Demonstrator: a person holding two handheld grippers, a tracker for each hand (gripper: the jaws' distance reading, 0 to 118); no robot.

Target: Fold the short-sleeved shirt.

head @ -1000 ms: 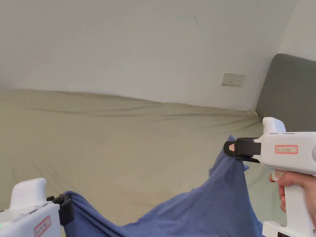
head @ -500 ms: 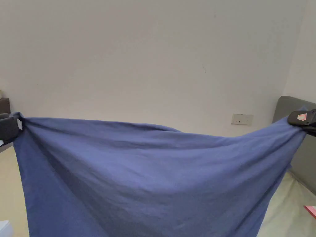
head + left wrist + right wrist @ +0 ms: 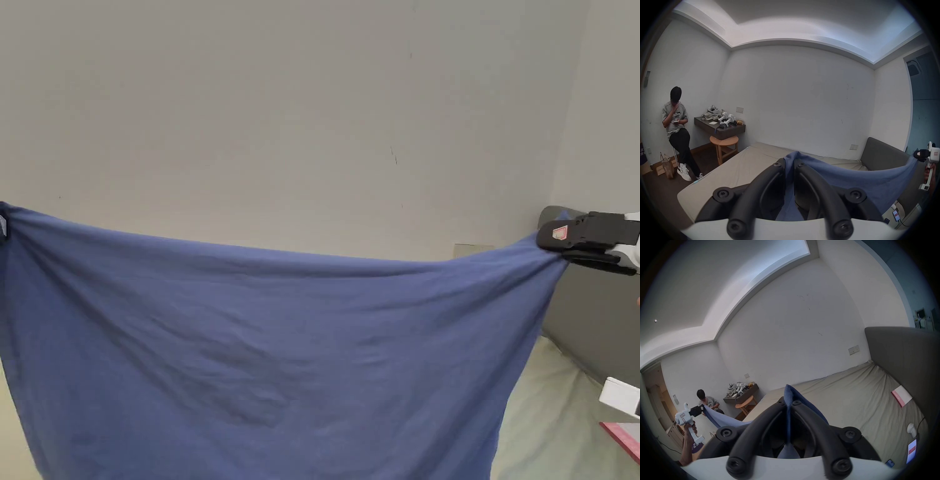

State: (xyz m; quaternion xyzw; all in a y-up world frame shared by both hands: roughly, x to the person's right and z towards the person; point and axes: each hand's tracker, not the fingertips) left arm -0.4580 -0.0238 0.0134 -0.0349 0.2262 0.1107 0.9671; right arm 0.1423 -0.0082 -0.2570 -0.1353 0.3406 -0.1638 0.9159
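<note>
Blue shirt (image 3: 269,350) now higher, wider (above the bed (image 3: 753,155)), each hand-held gripper (image 3: 790,164) (image 3: 788,402) clamped on a corner.

No writing can be made out with confidence. The right gripper (image 3: 552,240) carries a small red sticker on its black jaw, its marks too small to tell. The pink-edged booklet (image 3: 901,395) on the bed (image 3: 851,394) bears lettering too blurred to make out.

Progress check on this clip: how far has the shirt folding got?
Done: the blue shirt is lifted off the bed and spread wide. In hand: the left gripper and right gripper each pinch an upper corner. Left: laying it flat and every fold; no crease is visible.
</note>
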